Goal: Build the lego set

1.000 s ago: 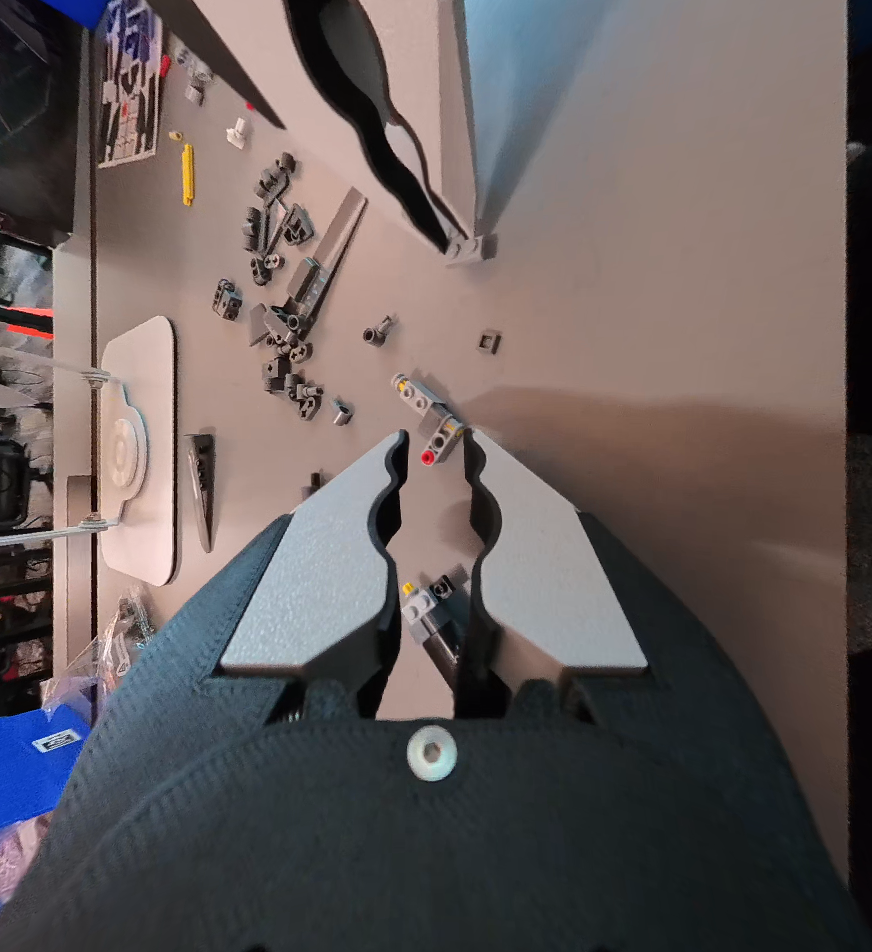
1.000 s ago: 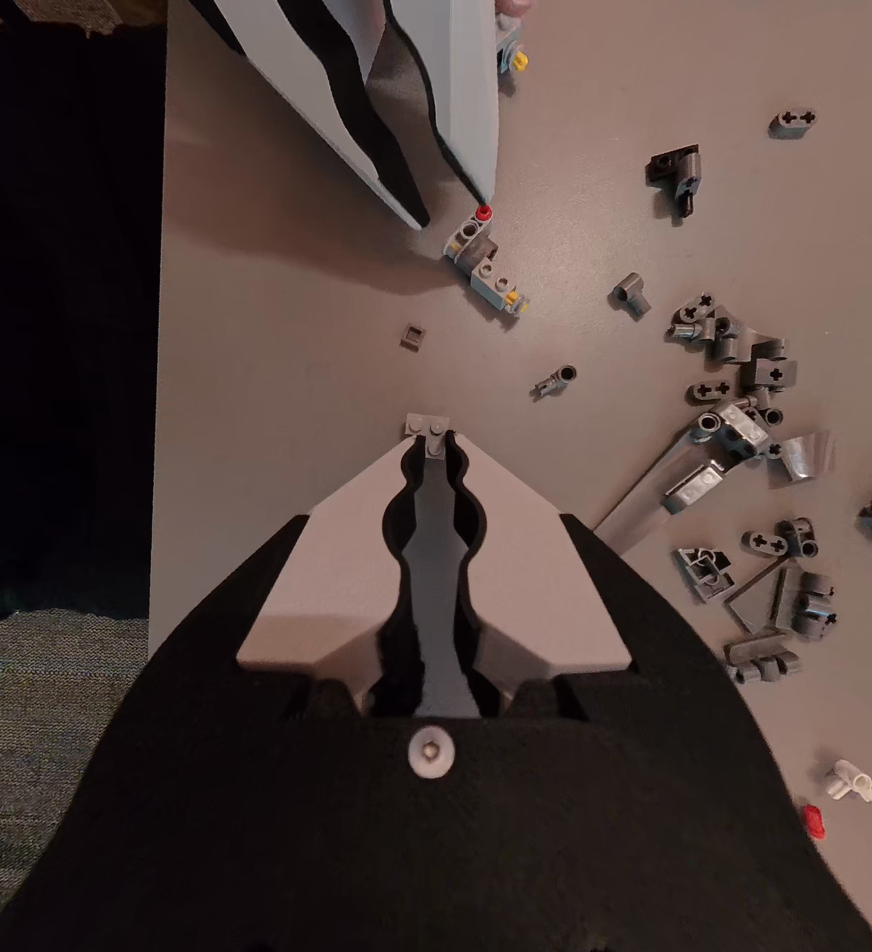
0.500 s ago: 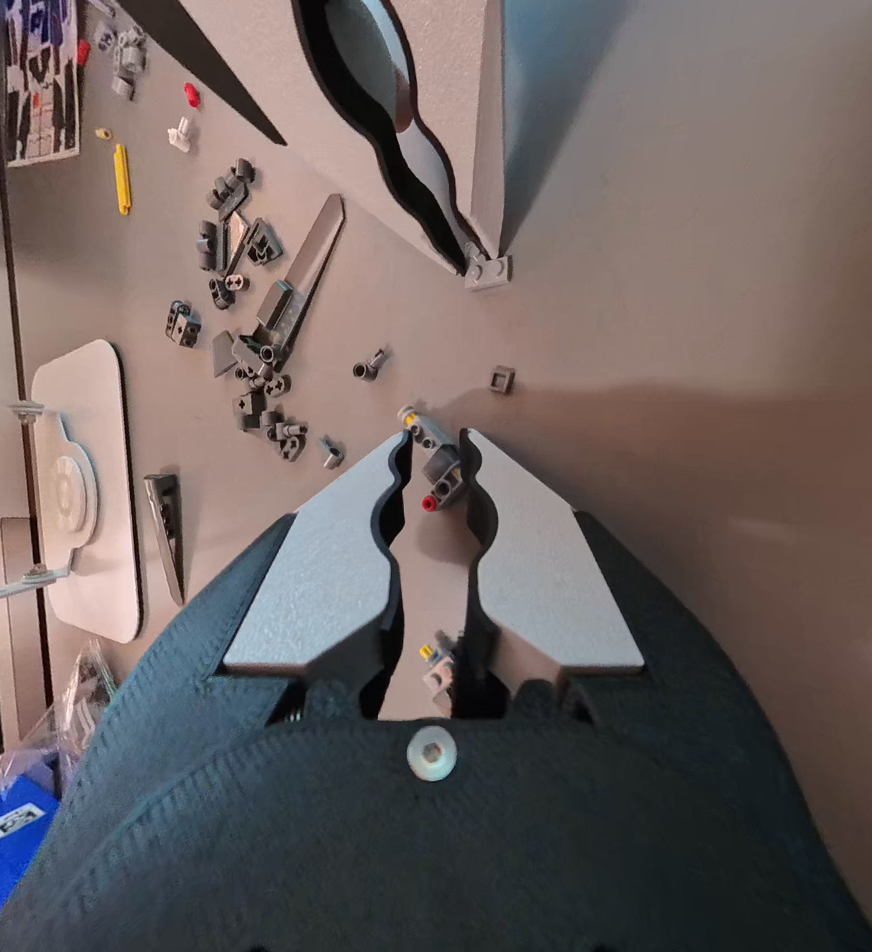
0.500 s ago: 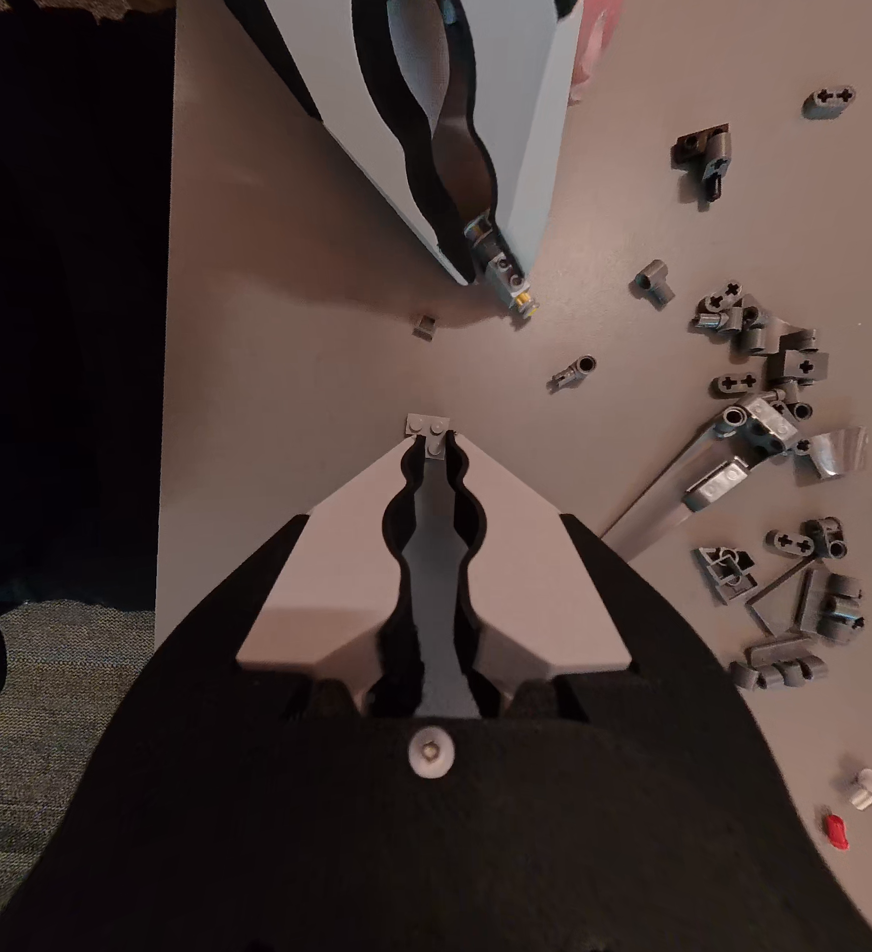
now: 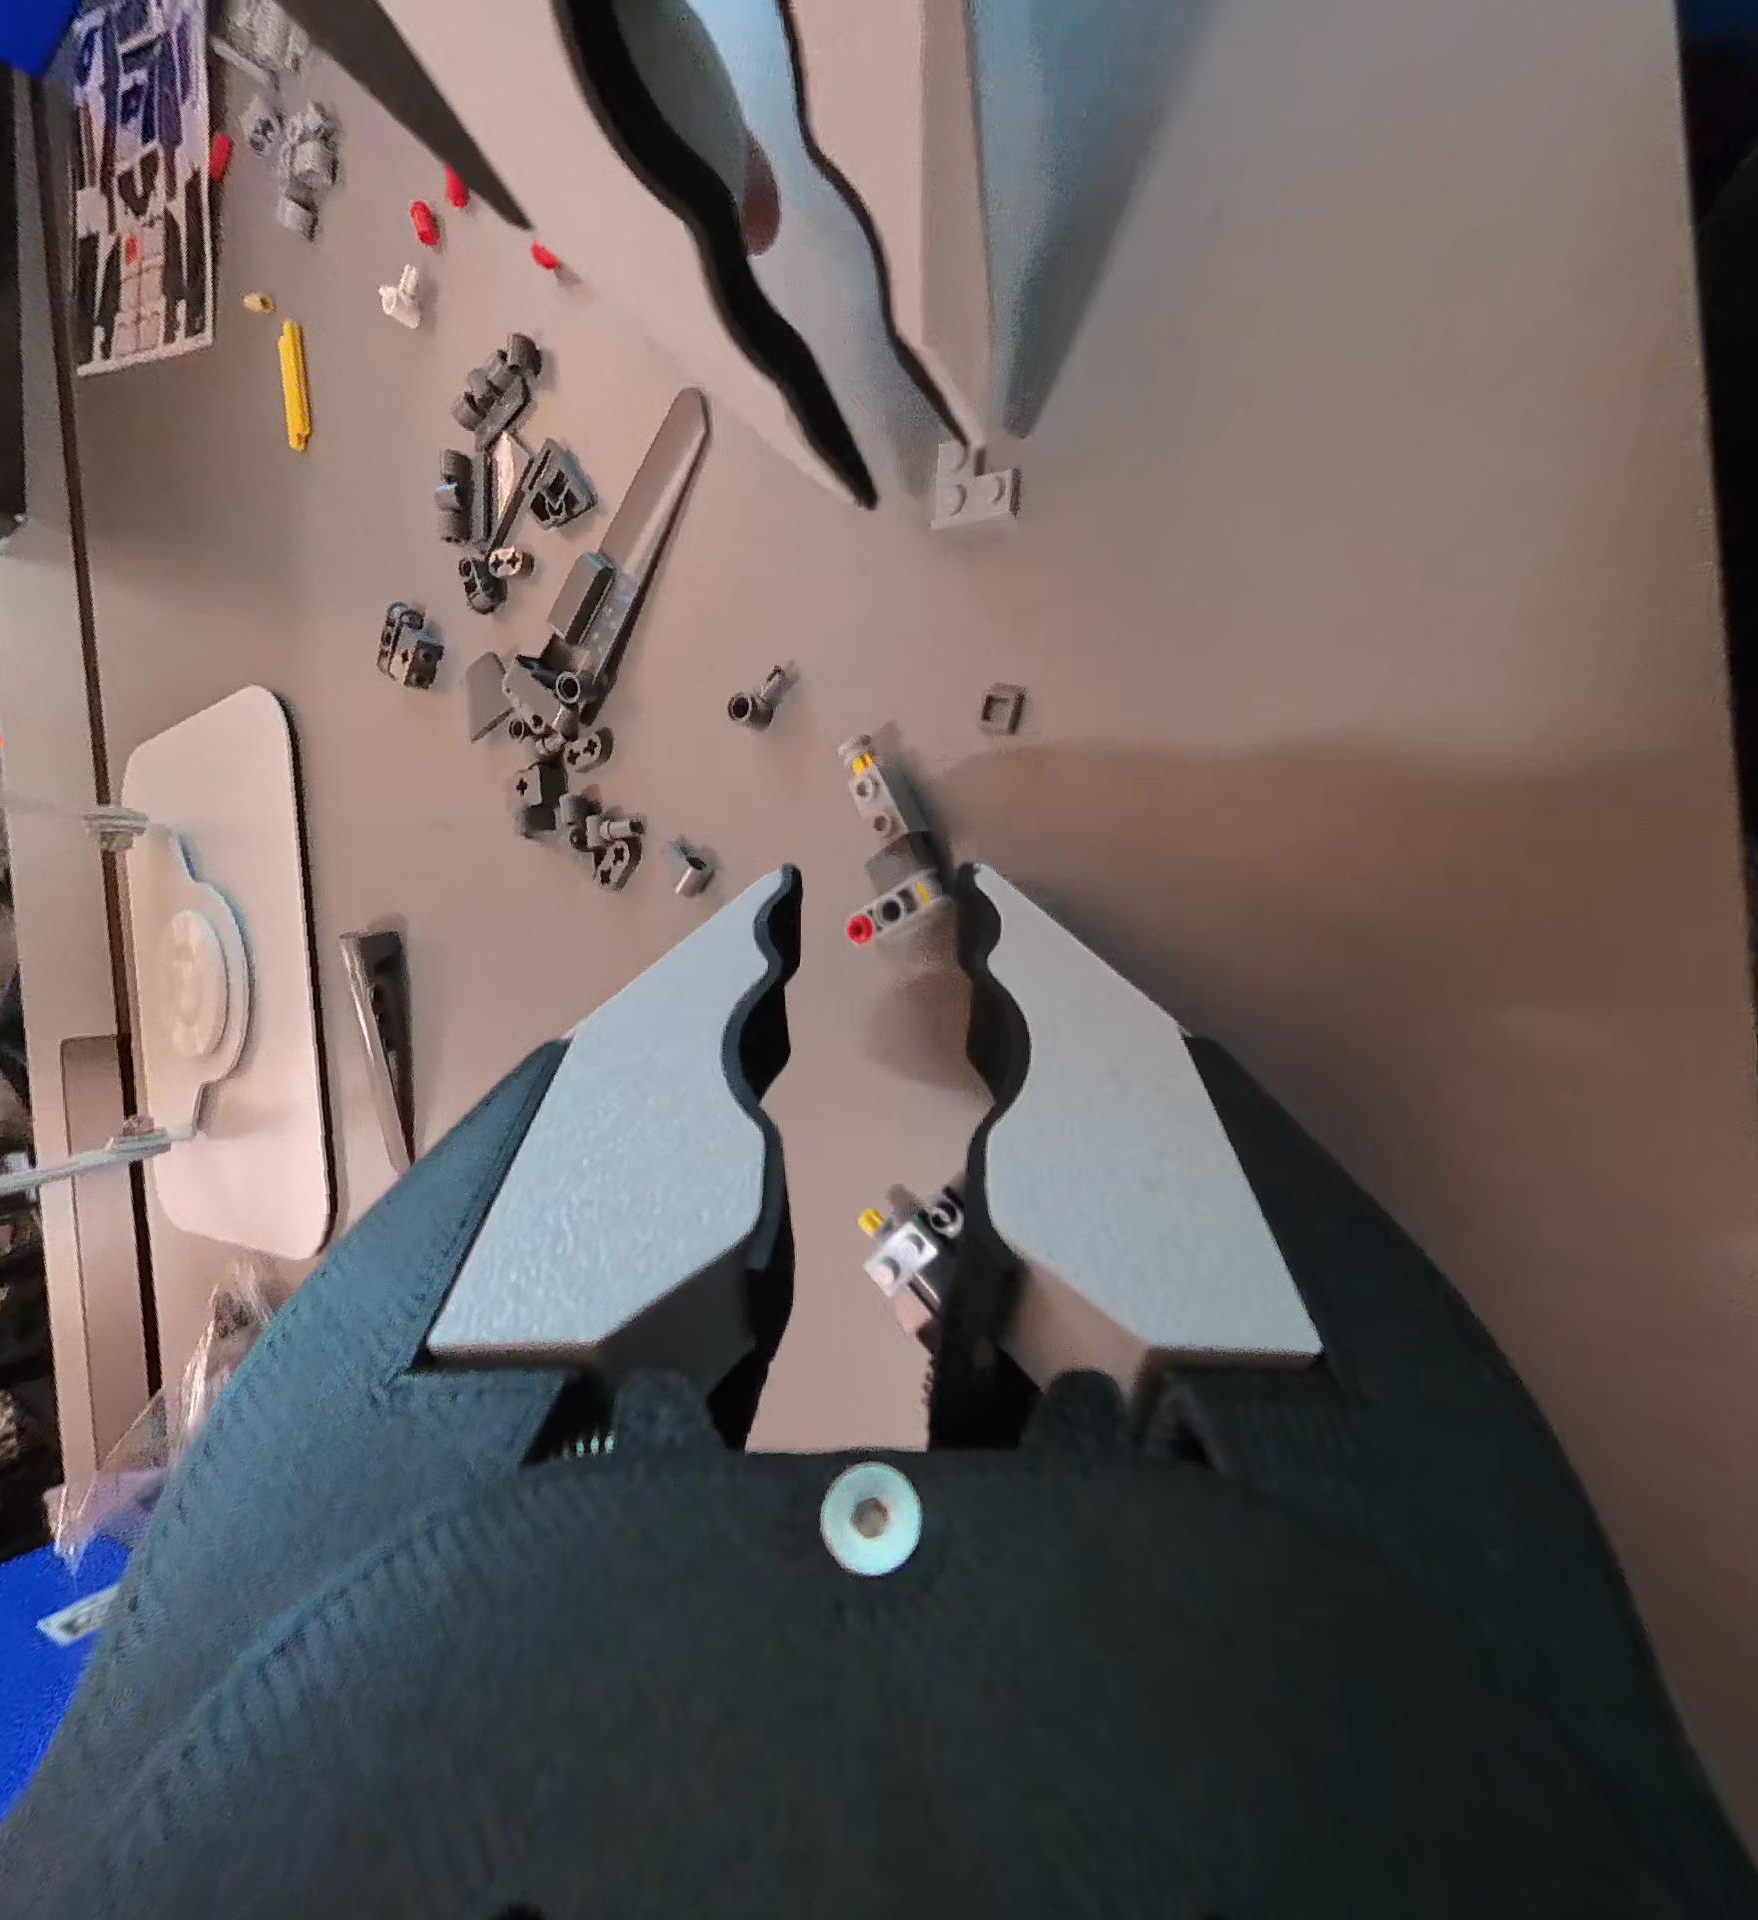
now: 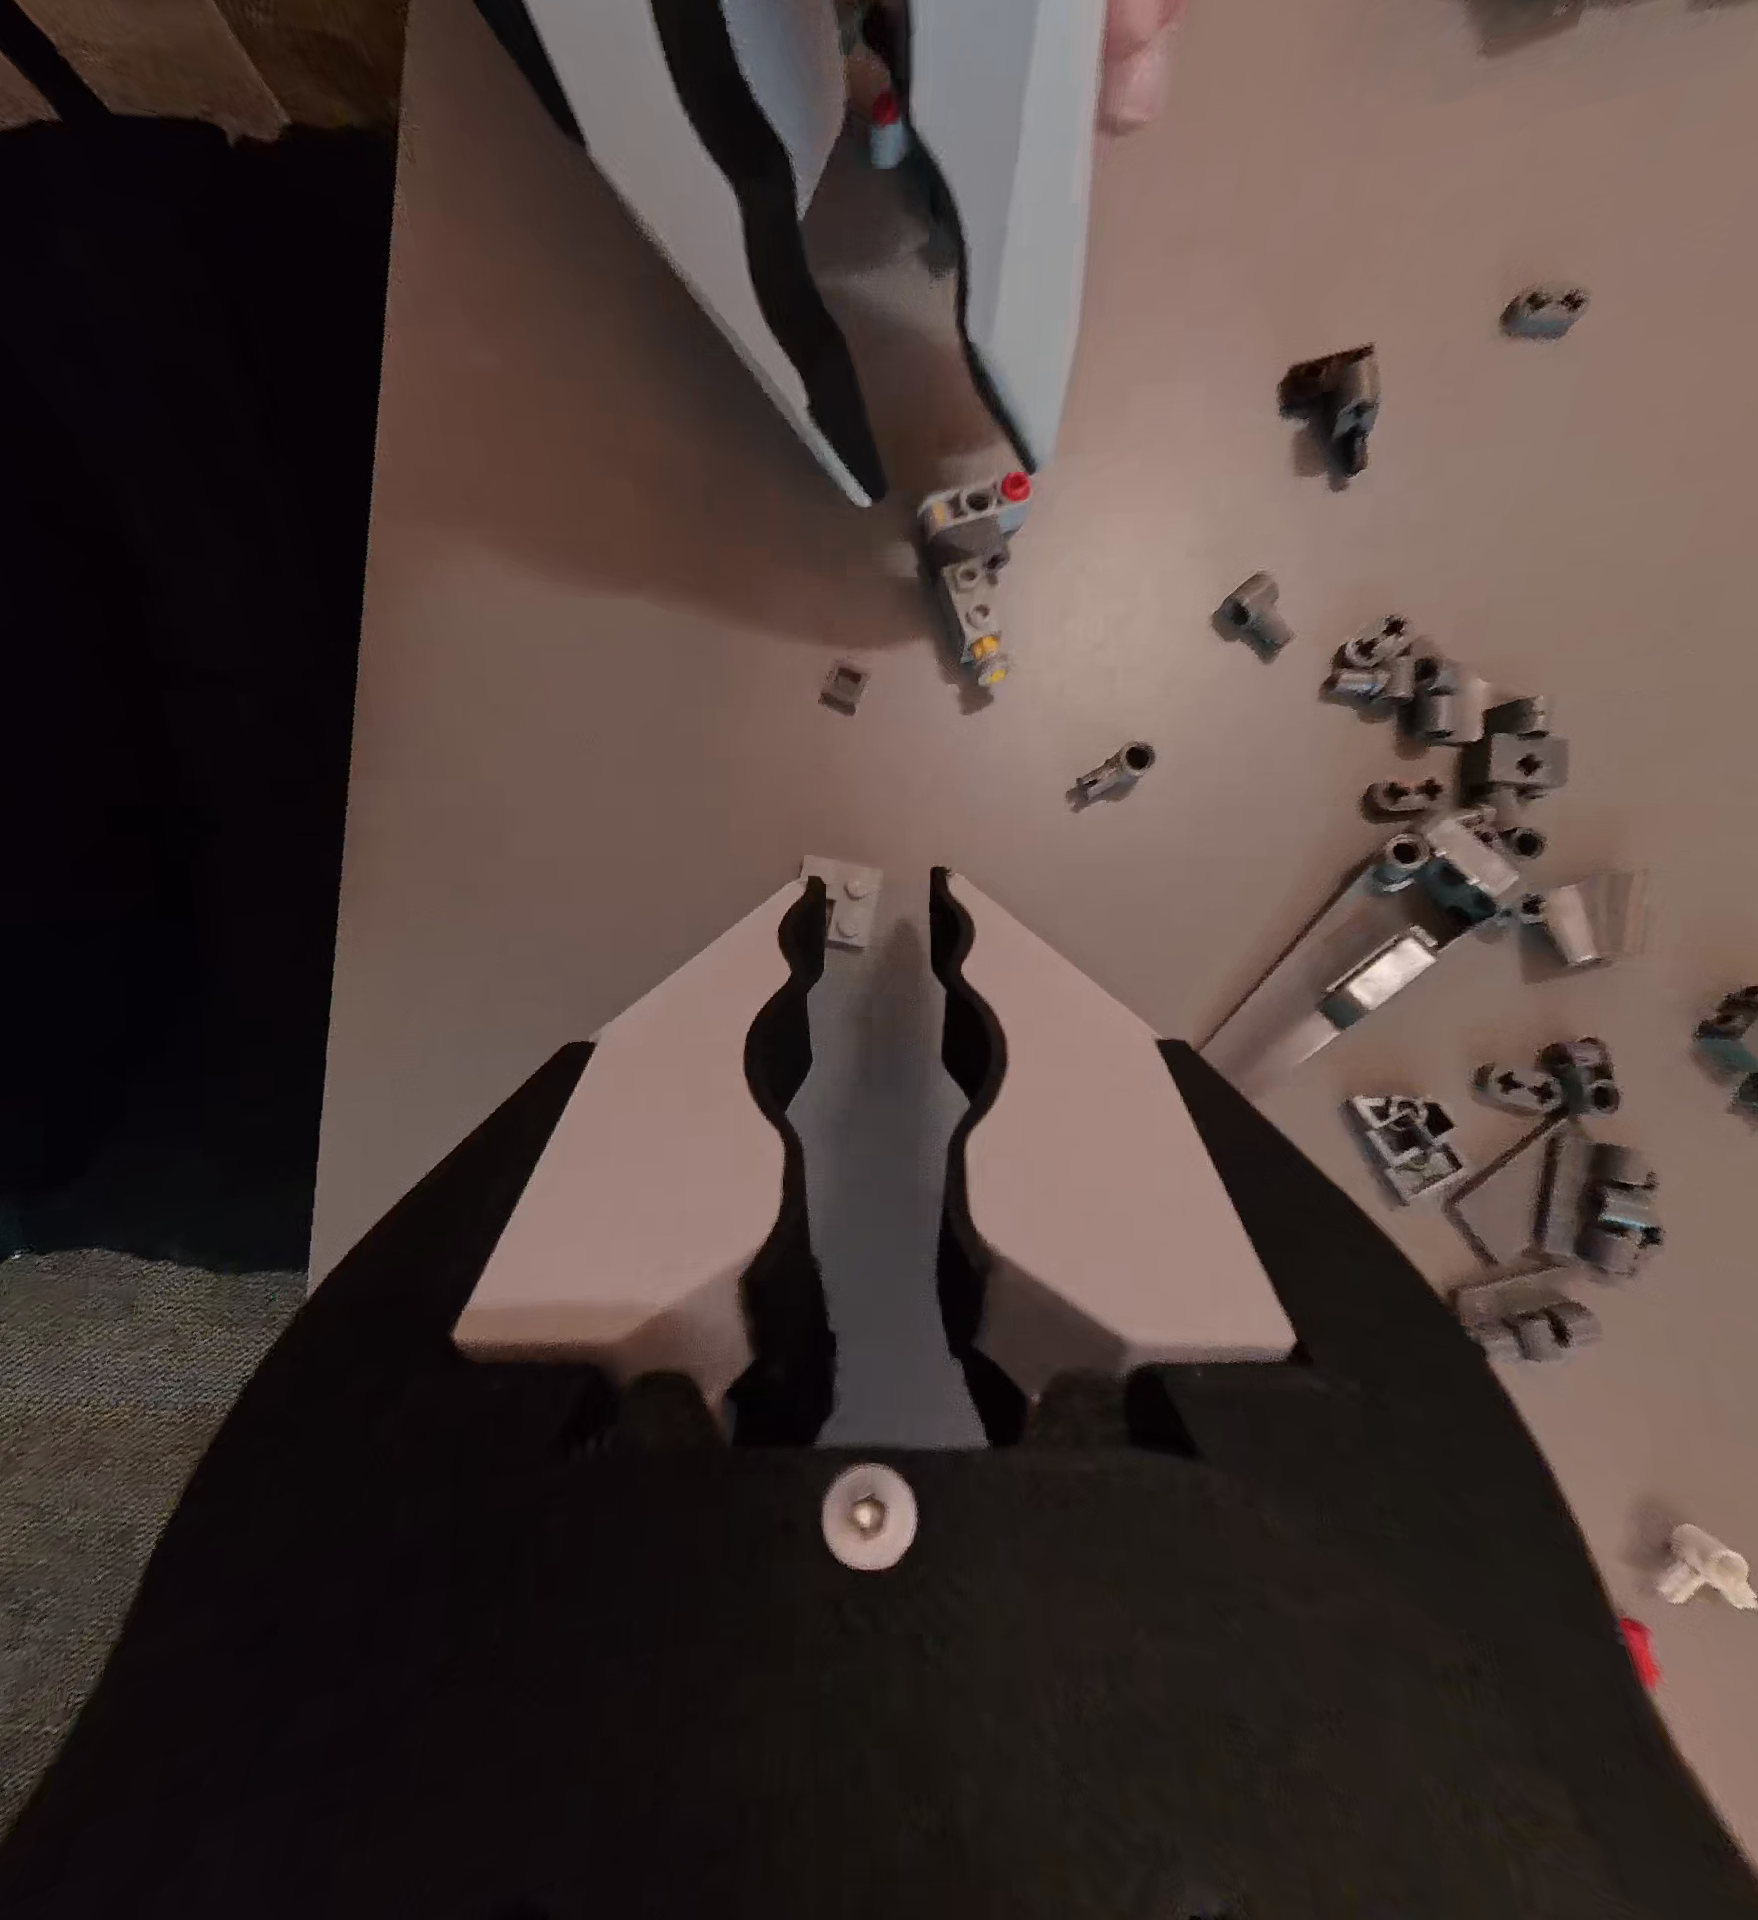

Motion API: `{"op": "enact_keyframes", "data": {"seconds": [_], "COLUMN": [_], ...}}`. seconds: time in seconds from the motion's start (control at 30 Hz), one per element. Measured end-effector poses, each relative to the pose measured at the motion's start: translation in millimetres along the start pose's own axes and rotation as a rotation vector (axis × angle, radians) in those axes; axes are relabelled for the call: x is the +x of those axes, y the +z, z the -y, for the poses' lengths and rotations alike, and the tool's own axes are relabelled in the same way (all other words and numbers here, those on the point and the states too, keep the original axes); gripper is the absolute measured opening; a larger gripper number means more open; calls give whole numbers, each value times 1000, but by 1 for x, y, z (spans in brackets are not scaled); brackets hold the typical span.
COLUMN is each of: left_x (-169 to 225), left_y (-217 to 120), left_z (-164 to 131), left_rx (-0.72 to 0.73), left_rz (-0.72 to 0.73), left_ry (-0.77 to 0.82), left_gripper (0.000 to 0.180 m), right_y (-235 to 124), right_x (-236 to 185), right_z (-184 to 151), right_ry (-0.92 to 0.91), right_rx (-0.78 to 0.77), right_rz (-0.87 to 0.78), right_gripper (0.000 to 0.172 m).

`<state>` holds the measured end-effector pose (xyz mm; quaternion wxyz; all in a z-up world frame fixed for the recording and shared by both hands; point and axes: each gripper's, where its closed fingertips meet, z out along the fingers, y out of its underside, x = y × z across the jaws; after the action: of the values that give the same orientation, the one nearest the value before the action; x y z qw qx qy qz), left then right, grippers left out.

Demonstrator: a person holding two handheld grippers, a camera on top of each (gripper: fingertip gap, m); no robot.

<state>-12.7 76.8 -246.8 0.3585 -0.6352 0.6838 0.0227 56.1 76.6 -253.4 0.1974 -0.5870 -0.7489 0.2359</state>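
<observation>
Here the left gripper [image 5: 880,888] has its jaws apart over the tan table [image 5: 1322,623], gripping nothing. A small grey brick assembly [image 5: 896,852] with a red pin and a yellow peg lies flat at the tips, close against the right-hand finger [image 5: 1093,1091], with clear room to the other. A second small grey piece with a yellow peg [image 5: 906,1252] sits deep in the throat against the same finger. The right gripper [image 6: 870,883] is parted too: a light grey studded plate [image 6: 849,909] lies by its left-hand finger [image 6: 667,1122], well short of the other, so it is not clamped. The fingers are matte grey with wavy black inner edges; the bodies are ribbed black. Out on the table a loose heap of dark grey pegs and connectors [image 5: 542,665] spreads around a long flat blade-shaped piece [image 5: 646,520], with a yellow rod [image 5: 293,384] and red bits beyond. The table's edge [image 6: 355,727] runs just left of the right gripper, dropping to carpet [image 6: 75,1455]; the stretch between both grippers is mostly bare.
</observation>
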Motion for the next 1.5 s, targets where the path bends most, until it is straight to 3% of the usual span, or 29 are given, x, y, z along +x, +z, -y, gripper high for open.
{"op": "enact_keyframes", "data": {"seconds": [0.4, 0.97, 1.23, 1.4, 1.5], "left_x": [-4, -18, -53, -59, -51], "left_y": [5, 21, -40, -59, -61], "left_z": [-6, -9, -33, -66, -71], "left_rx": [-49, -88, -34, -84, -91], "left_rz": [70, 83, 244, 293, 287], "left_ry": [-54, -14, -157, -221, -223], "left_gripper": [24, 20, 20, 20, 20], "right_y": [26, 38, 5, 19, 34], "right_x": [20, 1, 36, 75, 88], "right_z": [39, 39, 59, 76, 82], "right_ry": [-67, -15, -16, -70, -102], "right_rx": [11, 1, 119, 87, 38], "right_rz": [-8, 88, -52, -171, -180], "right_gripper": [26, 15, 15, 18, 19]}}
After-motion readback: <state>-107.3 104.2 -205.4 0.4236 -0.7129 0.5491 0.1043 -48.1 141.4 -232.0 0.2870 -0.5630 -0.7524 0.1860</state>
